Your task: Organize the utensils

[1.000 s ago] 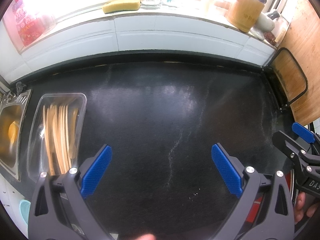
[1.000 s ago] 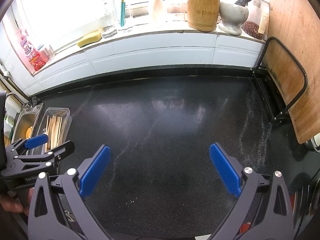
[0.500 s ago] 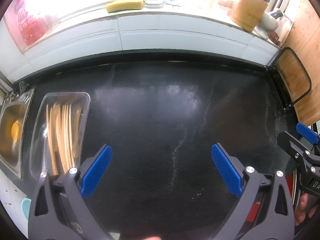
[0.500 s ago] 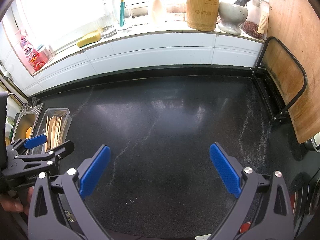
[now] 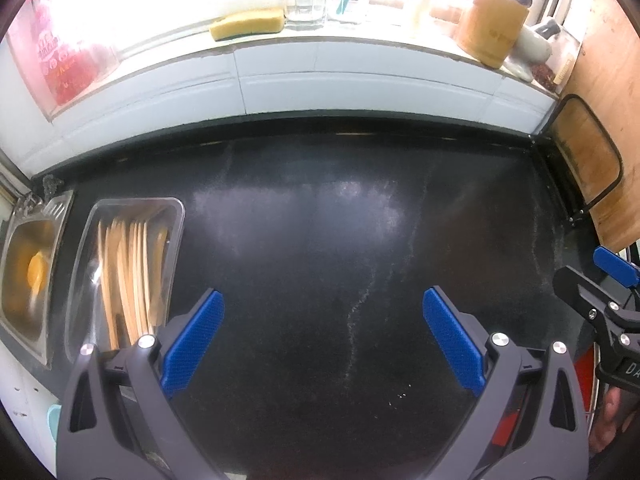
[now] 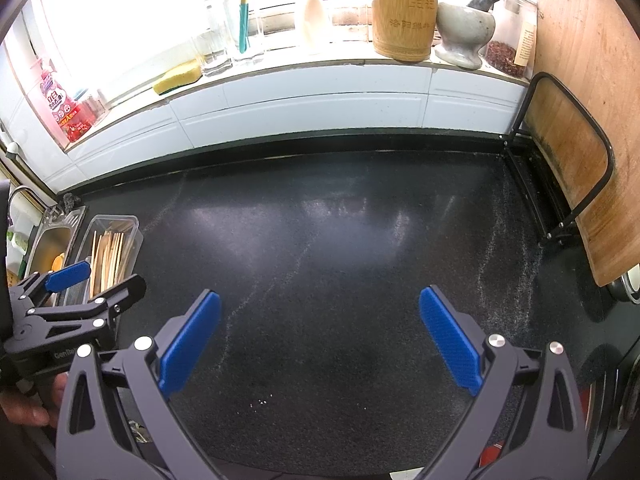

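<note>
Nearest the cameras, both tools hang over the black speckled bench (image 6: 340, 248) with their blue-padded jaws spread wide and nothing between them: the left tool (image 5: 323, 334) in the left wrist view, the right tool (image 6: 320, 334) in the right wrist view. Each shows at the edge of the other's picture, the left one low on the left with a hand (image 6: 24, 404) under it. A few pale crumbs (image 6: 260, 402) lie on the bench just ahead of the right tool. Farther left, close beside the left tool's left finger, stands a clear plastic tray (image 5: 86, 248) holding a bundle of wooden utensils (image 5: 128, 276) laid lengthwise; just beyond it is a steel sink (image 5: 24, 264) at the bench's left end. On the right, a wooden cutting board (image 6: 592, 128) stands upright in a black wire rack (image 6: 560, 208). Farthest back, above the white tiled wall, the sill carries a yellow sponge (image 6: 178, 76), a drinking glass (image 6: 218, 48), a bamboo utensil holder (image 6: 404, 20) with spoon heads showing, and a stone mortar (image 6: 464, 36) with its pestle.
</note>
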Tool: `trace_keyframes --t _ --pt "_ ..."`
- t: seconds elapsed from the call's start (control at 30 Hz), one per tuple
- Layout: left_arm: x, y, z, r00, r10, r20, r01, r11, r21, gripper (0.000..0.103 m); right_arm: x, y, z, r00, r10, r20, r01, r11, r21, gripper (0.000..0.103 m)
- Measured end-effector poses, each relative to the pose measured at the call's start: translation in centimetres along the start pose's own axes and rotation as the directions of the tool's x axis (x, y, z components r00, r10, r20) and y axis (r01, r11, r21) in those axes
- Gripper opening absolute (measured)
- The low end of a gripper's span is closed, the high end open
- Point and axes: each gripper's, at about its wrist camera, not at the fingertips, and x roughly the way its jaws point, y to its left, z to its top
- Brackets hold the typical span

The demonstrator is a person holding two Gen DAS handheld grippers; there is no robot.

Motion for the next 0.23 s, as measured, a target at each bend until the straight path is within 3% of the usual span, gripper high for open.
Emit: trace_keyframes --t 0.23 --pt "0.52 0.2 -0.13 0.999 -0.015 -0.035 0.014 1.0 -0.025 0.097 -0.09 0.11 -0.12 1.0 0.0 0.0 0.0 1.0 0.002 0.096"
